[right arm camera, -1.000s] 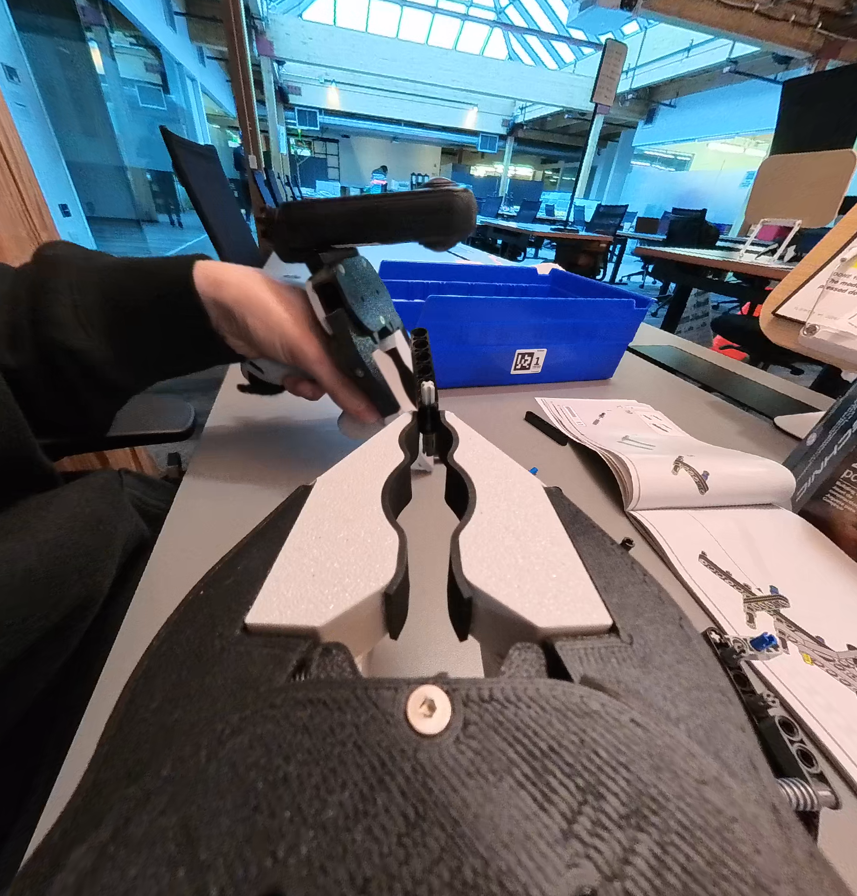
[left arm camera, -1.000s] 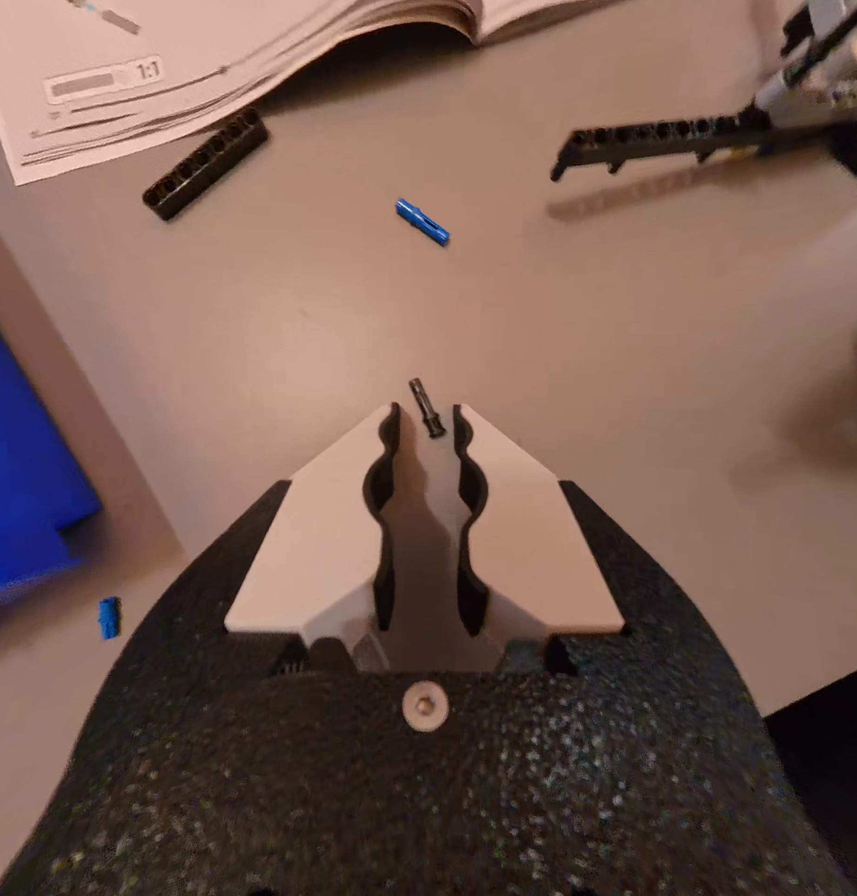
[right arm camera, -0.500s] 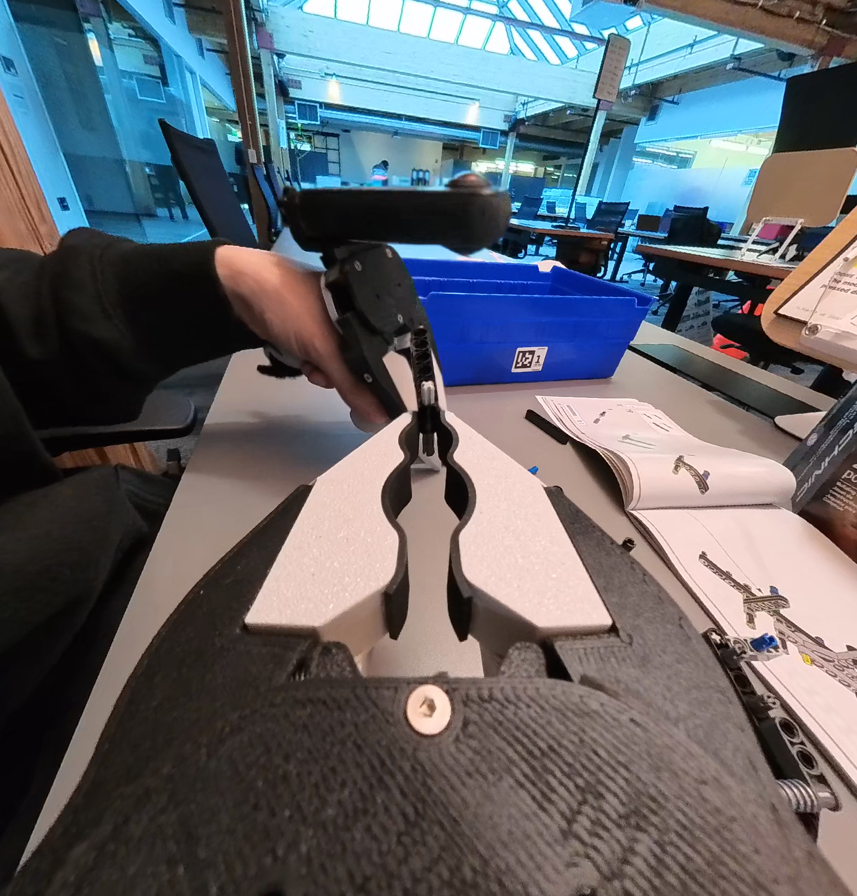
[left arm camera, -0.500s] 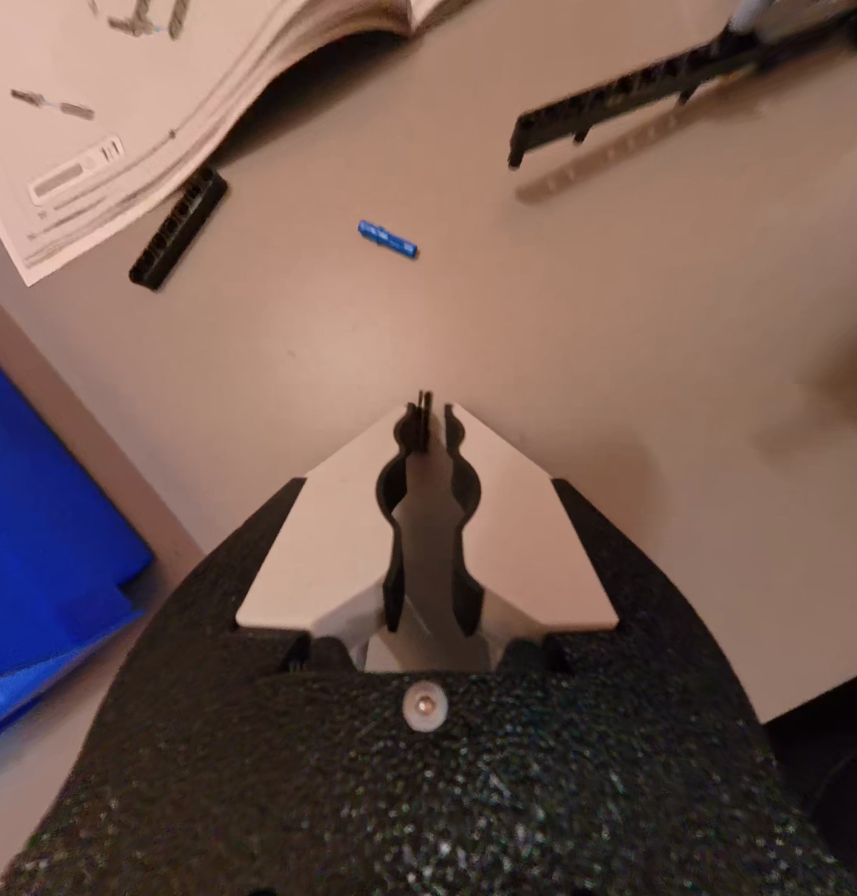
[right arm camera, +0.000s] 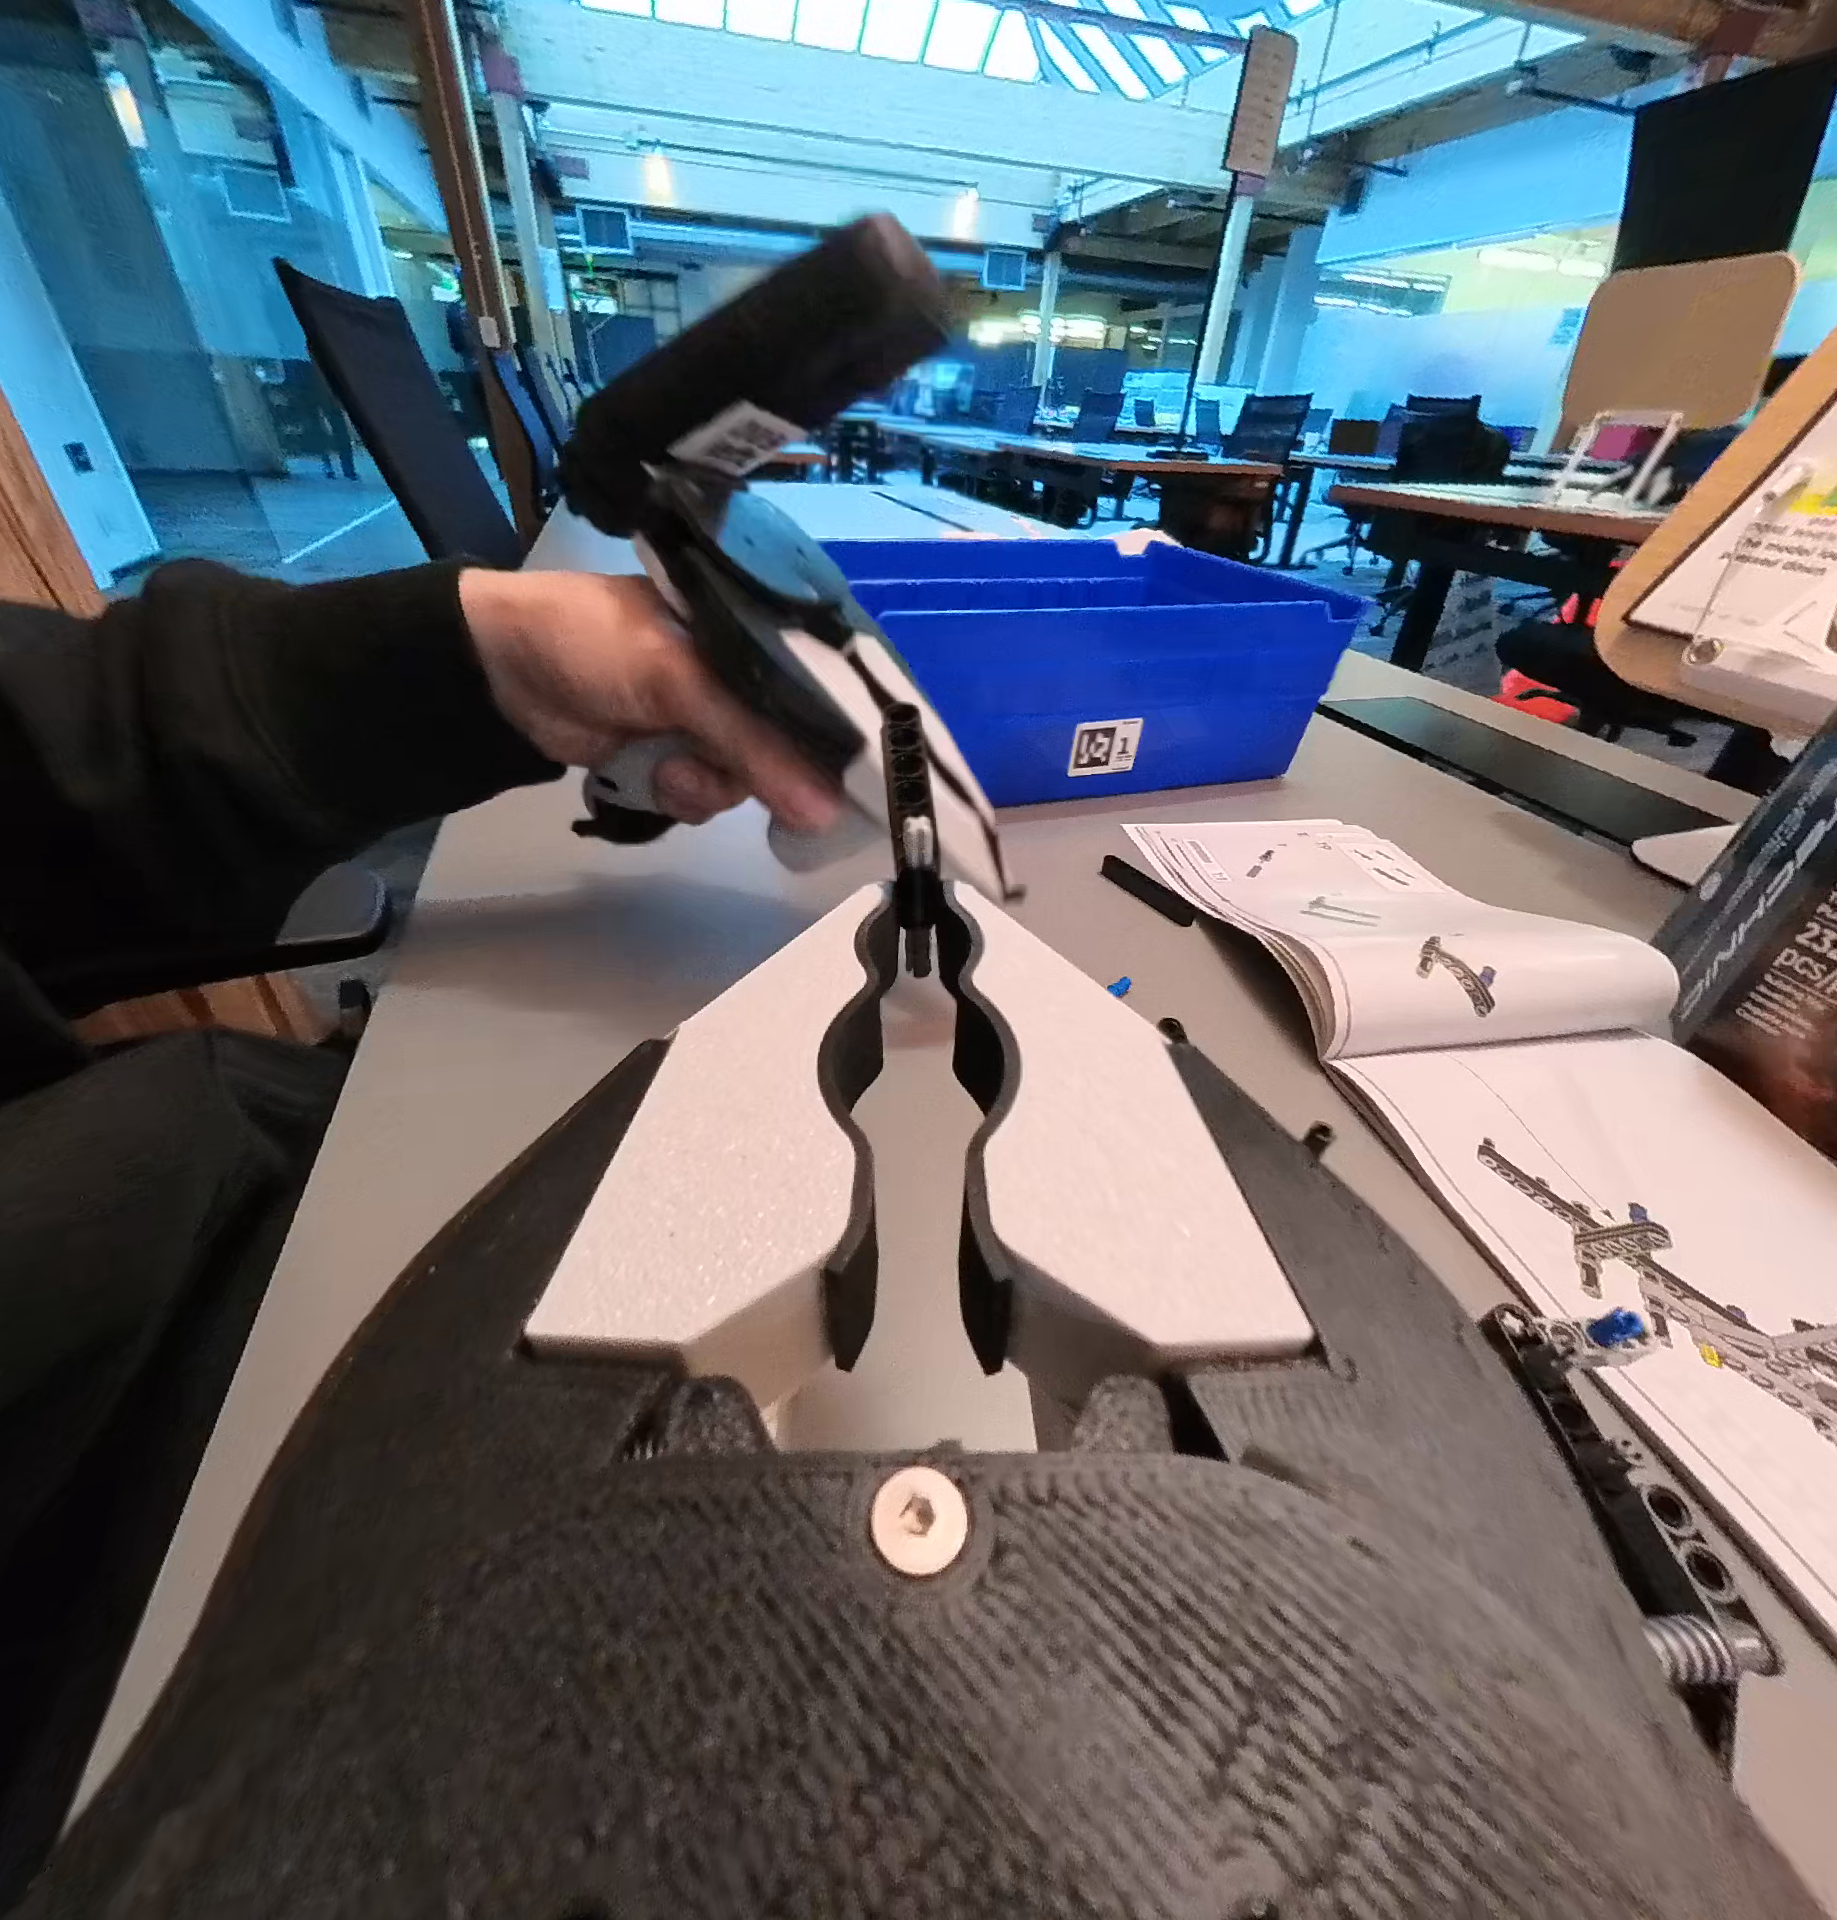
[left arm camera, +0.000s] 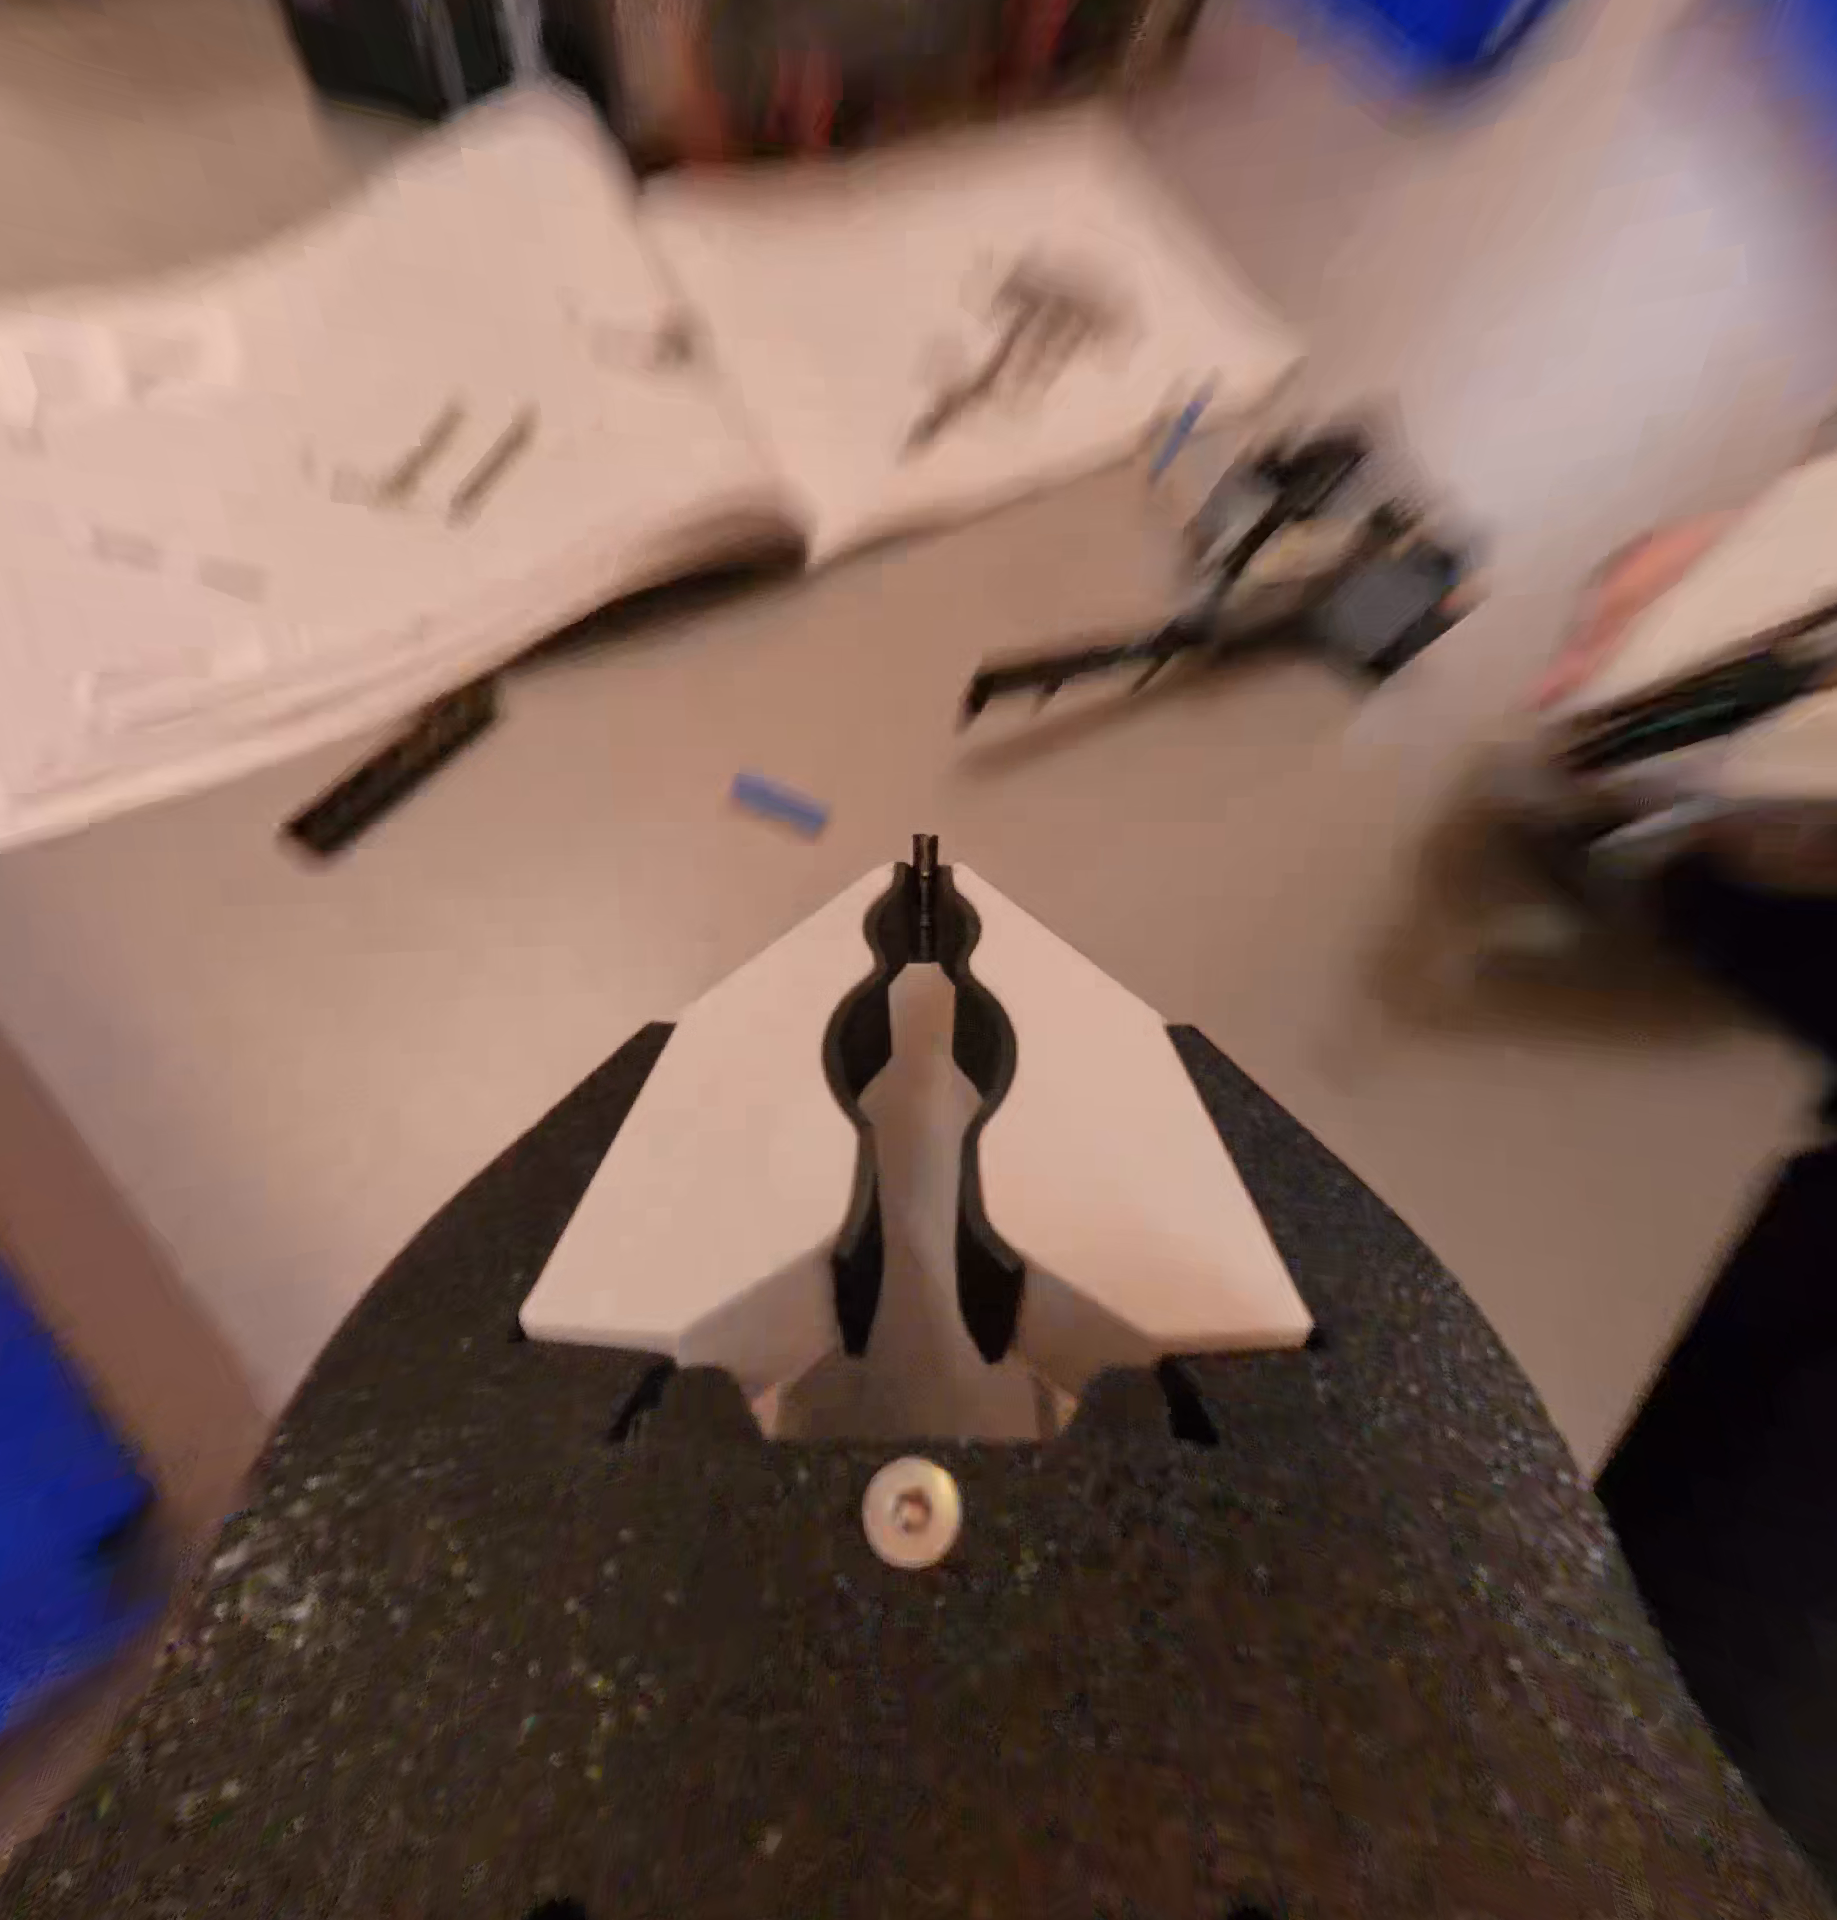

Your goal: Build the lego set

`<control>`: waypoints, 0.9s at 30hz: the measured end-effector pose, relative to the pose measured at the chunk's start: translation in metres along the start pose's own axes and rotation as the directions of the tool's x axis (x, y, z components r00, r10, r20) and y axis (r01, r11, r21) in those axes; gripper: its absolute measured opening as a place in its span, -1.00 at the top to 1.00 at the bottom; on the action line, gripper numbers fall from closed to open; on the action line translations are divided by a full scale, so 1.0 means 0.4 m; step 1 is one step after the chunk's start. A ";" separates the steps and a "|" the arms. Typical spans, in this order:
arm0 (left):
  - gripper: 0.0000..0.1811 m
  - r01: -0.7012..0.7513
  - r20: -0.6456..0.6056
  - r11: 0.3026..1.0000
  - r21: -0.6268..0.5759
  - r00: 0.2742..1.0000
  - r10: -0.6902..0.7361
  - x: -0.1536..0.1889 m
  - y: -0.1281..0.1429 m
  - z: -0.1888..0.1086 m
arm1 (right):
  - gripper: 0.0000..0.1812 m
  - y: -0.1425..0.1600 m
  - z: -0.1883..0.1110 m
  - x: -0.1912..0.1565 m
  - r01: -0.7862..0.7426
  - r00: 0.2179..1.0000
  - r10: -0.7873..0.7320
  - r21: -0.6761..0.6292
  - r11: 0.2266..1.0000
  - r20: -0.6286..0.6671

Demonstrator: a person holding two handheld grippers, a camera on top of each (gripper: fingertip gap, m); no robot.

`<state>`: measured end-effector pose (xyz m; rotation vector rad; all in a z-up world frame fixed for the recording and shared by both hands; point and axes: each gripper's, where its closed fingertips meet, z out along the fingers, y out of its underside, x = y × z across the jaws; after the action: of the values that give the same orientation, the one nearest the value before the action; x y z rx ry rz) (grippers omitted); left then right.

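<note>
- Working over the table, between the bin and the manual. Risks losing any dropped part under the open pages or over the near edge.
- Keeping the left claw squeezed together on a black pin. Judging by the heavy smear across the left view, swinging fast. Risks overshooting the target or jolting the grip loose.
- Keeping the right claw pinched on the lower end of a black beam, held upright above the table with the left claw right behind it. Cannot tell whether touching or a little apart.
- Gripping the beam by one end only. Likely to let it pivot or lever out under a sideways push, or to tilt the holes away from the incoming pin.
- Aiming at small holes with both parts held in the air and nothing braced. Likely to jam or skid off the beam's face under an off-axis approach.
- Showing only the pin's tip past the fingers. Little to hold, so apt to twist, slide back or pop free under pressing force, then roll away across the table.
- Sweeping low could also knock the blue pin lying loose on the table.
</note>
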<state>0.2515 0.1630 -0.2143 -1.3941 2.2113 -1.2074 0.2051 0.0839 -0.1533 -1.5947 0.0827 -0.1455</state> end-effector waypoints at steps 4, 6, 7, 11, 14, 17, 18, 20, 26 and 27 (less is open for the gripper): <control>0.98 0.191 -0.396 0.862 0.469 0.918 0.012 0.133 -0.182 -0.105 | 0.95 0.010 0.006 0.033 -0.066 0.996 0.065 -0.026 0.997 -0.056; 0.98 0.232 -0.477 0.782 0.579 0.874 0.094 0.182 -0.210 -0.128 | 0.95 0.025 0.015 0.042 -0.118 0.991 0.114 -0.064 0.991 -0.065; 0.98 0.210 -0.463 0.767 0.607 0.877 0.126 0.192 -0.210 -0.120 | 0.95 0.032 0.021 0.045 -0.145 0.988 0.140 -0.082 0.986 -0.064; 0.98 0.106 -0.427 0.767 0.633 0.874 0.231 0.216 -0.194 -0.083 | 0.95 0.071 0.049 0.030 -0.231 0.973 0.228 -0.192 0.954 -0.039; 0.98 0.136 -0.476 0.794 0.593 0.854 0.210 0.213 -0.185 -0.070 | 0.95 0.087 0.069 0.017 -0.243 0.969 0.244 -0.249 0.938 -0.028; 0.98 0.142 -0.500 0.804 0.577 0.840 0.211 0.218 -0.174 -0.069 | 0.95 0.087 0.088 0.017 -0.274 0.960 0.277 -0.264 0.925 -0.026; 0.98 0.136 -0.495 0.806 0.577 0.843 0.212 0.215 -0.171 -0.068 | 0.95 0.083 0.093 0.018 -0.285 0.957 0.290 -0.268 0.920 -0.025; 0.98 0.149 -0.489 0.797 0.585 0.849 0.200 0.206 -0.169 -0.071 | 0.95 0.072 0.103 0.024 -0.295 0.954 0.297 -0.264 0.918 -0.033; 0.98 0.177 -0.467 0.768 0.616 0.867 0.175 0.187 -0.167 -0.073 | 0.95 0.047 0.124 0.022 -0.295 0.954 0.297 -0.267 0.918 -0.034; 0.98 0.178 -0.460 0.762 0.623 0.871 0.173 0.185 -0.167 -0.073 | 0.95 0.043 0.125 0.024 -0.299 0.953 0.299 -0.256 0.919 -0.041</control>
<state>0.2381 0.1030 -0.1307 -0.8448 1.7157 -2.2623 0.2226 0.1316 -0.1712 -1.8219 0.3580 0.1080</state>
